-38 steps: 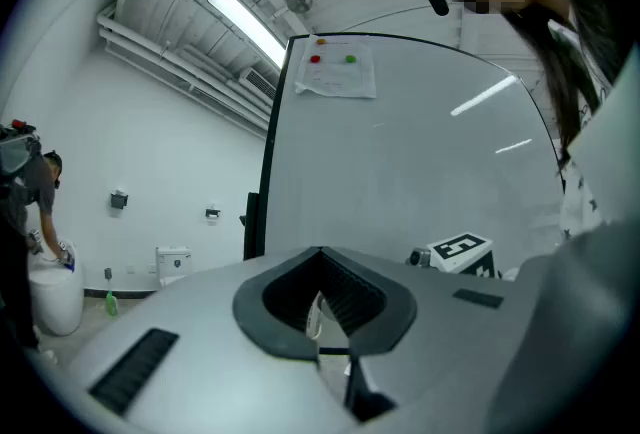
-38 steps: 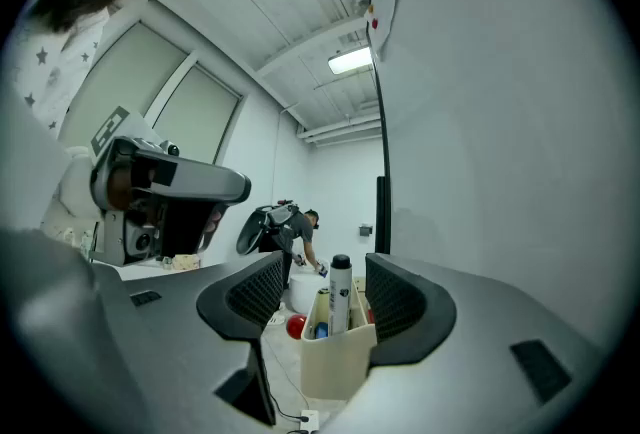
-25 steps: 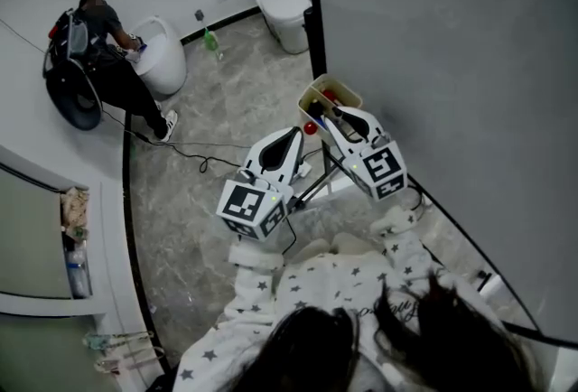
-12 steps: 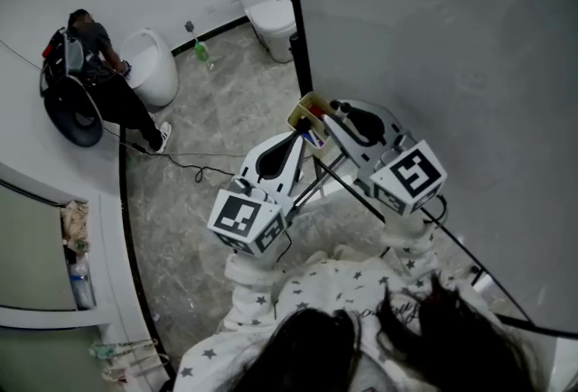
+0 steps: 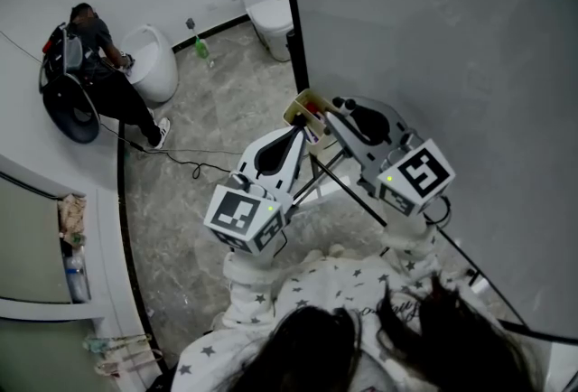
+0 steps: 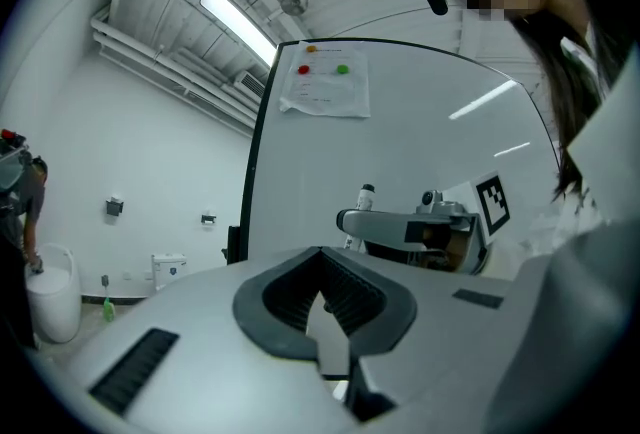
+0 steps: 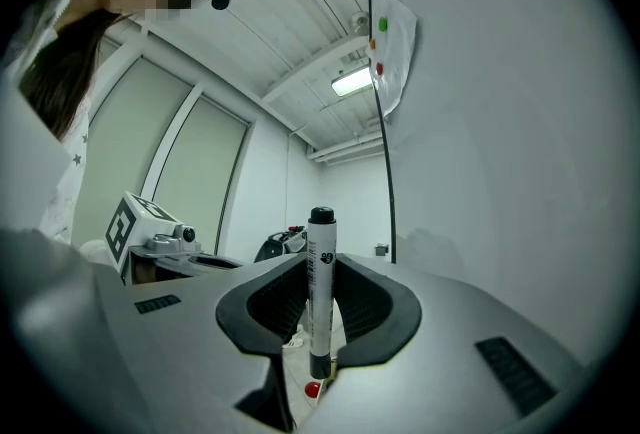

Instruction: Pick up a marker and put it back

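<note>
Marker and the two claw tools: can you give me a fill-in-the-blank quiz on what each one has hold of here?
1. The right gripper is clamped on a white-bodied ____, which stands upright between its jaws.
2. The cap on top of that thing is coloured ____.
3. The left gripper has its jaws slightly apart, and between them there is ____.

Missing words: marker; black; nothing.

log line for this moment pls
right gripper: shut on marker, upright | left gripper: open, empty | marker box: just ahead of both grippers
</note>
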The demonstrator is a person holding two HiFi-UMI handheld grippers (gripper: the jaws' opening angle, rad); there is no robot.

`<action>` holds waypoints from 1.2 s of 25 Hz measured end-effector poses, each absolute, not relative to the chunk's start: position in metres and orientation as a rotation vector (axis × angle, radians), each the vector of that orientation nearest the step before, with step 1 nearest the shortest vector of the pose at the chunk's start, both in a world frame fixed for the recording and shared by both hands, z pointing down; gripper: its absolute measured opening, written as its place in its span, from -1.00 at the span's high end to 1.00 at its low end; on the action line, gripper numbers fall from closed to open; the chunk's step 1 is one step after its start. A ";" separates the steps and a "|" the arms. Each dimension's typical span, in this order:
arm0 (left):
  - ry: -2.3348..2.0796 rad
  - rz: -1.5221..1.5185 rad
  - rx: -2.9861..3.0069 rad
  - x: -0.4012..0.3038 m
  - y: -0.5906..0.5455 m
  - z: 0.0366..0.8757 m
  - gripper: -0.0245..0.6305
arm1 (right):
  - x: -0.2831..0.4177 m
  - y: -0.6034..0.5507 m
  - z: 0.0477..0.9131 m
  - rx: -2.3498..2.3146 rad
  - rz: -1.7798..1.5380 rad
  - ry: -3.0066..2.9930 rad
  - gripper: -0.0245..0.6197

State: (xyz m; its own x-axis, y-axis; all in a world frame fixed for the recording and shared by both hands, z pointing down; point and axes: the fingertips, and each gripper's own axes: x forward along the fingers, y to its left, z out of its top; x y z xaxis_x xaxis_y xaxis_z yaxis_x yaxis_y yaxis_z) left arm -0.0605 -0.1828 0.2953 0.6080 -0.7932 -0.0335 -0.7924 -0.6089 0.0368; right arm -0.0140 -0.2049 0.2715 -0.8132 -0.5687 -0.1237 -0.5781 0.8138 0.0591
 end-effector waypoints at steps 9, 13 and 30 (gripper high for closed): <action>-1.376 -0.114 2.809 -0.061 -0.188 0.296 0.92 | -0.017 -0.212 0.277 -0.907 0.152 2.904 0.68; -1.398 -0.131 2.809 -0.068 -0.188 0.292 0.92 | -0.026 -0.223 0.281 -0.902 0.187 2.904 0.68; -1.534 -0.128 2.734 -0.108 -0.178 0.304 0.92 | -0.058 -0.270 0.396 -1.006 0.186 2.977 0.68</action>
State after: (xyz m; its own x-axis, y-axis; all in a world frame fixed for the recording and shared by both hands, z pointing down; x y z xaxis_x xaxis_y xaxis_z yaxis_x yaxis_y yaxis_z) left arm -0.1079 -0.1785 0.3043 0.5186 -0.8522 -0.0692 -0.8519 -0.5219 0.0436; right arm -0.0579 -0.2699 0.3956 -0.7958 -0.6047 -0.0316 -0.6039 0.7889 0.1138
